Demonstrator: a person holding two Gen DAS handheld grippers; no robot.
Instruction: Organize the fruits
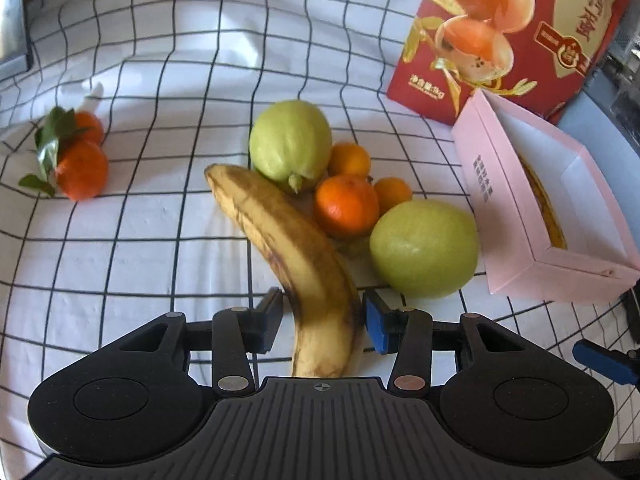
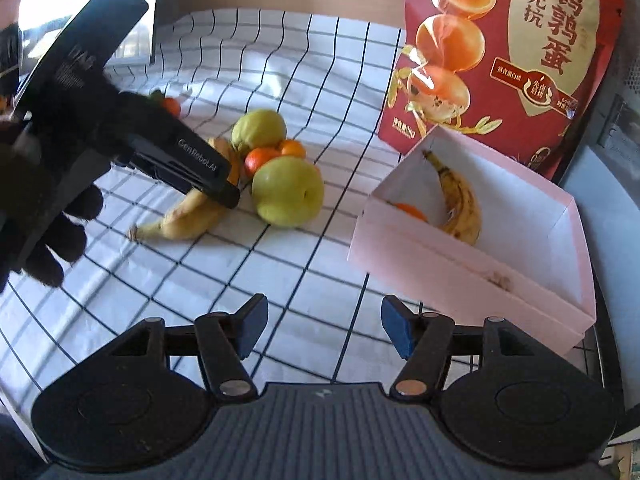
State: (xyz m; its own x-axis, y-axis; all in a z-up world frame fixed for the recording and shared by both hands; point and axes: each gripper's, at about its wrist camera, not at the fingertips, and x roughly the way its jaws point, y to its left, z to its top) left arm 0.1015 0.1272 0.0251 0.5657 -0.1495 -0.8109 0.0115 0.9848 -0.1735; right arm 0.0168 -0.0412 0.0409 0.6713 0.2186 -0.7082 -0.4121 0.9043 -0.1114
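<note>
Banana (image 1: 298, 256) lies on the checked cloth (image 1: 120, 248), touching a green guava (image 1: 291, 145) at its 12 o'clock | left gripper (image 1: 323, 318) straddles it, pads not visibly pressing | right gripper (image 2: 324, 330) parted, holding nothing | pink box (image 2: 472, 248) at 3 o'clock holds a second banana (image 2: 460, 200).

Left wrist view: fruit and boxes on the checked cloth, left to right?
Two leafy orange tangerines → spotted yellow banana between the left gripper jaws → small orange tangerine → round green guava → open pink cardboard box.
</note>
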